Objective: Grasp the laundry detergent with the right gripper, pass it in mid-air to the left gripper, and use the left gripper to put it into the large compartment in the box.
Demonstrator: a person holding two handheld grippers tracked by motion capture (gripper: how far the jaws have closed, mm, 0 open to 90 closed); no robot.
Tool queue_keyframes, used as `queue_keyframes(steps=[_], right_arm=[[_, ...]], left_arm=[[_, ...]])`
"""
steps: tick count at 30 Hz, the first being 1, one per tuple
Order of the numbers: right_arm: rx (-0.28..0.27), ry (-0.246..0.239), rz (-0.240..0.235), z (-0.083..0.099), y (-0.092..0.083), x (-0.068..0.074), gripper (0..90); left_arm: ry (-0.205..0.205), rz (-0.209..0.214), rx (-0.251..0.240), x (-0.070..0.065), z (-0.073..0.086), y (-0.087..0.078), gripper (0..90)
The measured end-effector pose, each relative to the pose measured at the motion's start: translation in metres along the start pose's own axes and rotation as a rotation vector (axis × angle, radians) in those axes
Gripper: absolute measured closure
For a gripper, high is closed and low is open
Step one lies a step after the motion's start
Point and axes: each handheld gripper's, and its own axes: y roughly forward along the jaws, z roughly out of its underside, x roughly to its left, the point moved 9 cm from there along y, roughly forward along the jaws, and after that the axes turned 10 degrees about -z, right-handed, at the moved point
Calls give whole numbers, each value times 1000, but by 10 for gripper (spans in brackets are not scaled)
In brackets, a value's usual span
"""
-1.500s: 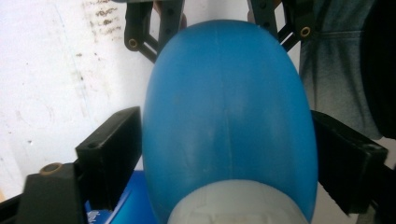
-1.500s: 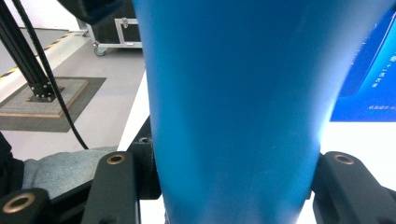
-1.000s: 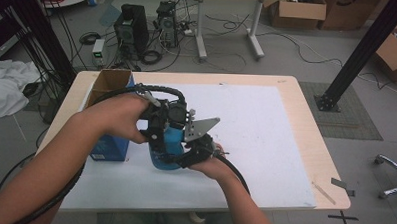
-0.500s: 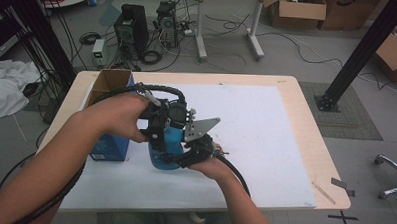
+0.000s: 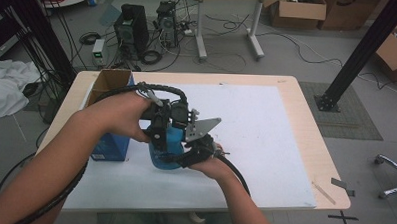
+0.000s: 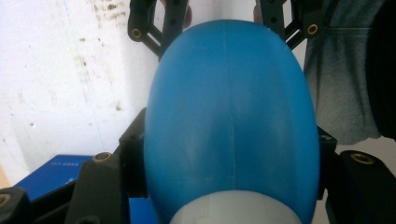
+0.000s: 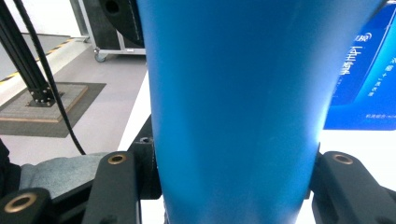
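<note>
A blue, rounded plastic bottle [image 5: 165,151] is held above the white sheet between both hands. In the left gripper view its bulging body [image 6: 229,107] ends in a pale grey collar [image 6: 233,210] near the camera. My left gripper [image 6: 229,156] comes in from the left; its jaws have just been closing on the bottle and now press its sides. My right gripper [image 7: 233,163] is shut on the bottle's blue body [image 7: 238,84] from the near side. In the high view the left gripper [image 5: 160,135] and right gripper [image 5: 187,154] meet at the bottle.
A blue printed box [image 5: 110,145] stands just left of the bottle, with an open cardboard box [image 5: 110,81] behind it. A white sheet [image 5: 266,134] covers most of the wooden table [image 5: 307,96]. Black cables trail from both grippers.
</note>
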Motion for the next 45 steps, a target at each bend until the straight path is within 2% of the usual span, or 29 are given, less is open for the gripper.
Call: queue_keyframes(steps=[4,6,12,19,21,25,30,35,36,42,43,44,45], right_arm=[[-1,-6,-2,0,0,1,450],[10,-16,12,0,0,0,440],[11,-17,23,0,-1,0,428],[22,-28,43,-1,-2,0,383],[38,-22,45,1,-3,-1,347],[21,-2,45,-2,-9,1,301],[27,7,43,-7,-15,3,272],[64,17,37,-9,-26,6,210],[87,27,39,-10,-33,8,192],[134,45,50,-15,-52,7,150],[148,56,63,-16,-57,7,146],[163,62,54,-17,-61,8,144],[195,60,61,-19,-68,9,132]], left_arm=[[0,-2,10,-1,0,0,387],[7,-16,11,-1,-1,0,388],[8,-14,8,0,-1,0,389],[-7,-9,4,2,-1,-2,390],[-11,-15,3,3,0,-3,390],[-15,-10,8,3,2,-5,390],[-20,-4,7,3,5,-6,389],[-40,6,19,6,10,-9,389],[-44,6,19,7,11,-10,389],[-72,12,28,15,21,-18,388],[-80,13,30,16,23,-20,388],[-90,13,31,18,25,-21,388],[-106,12,39,21,29,-25,387]])
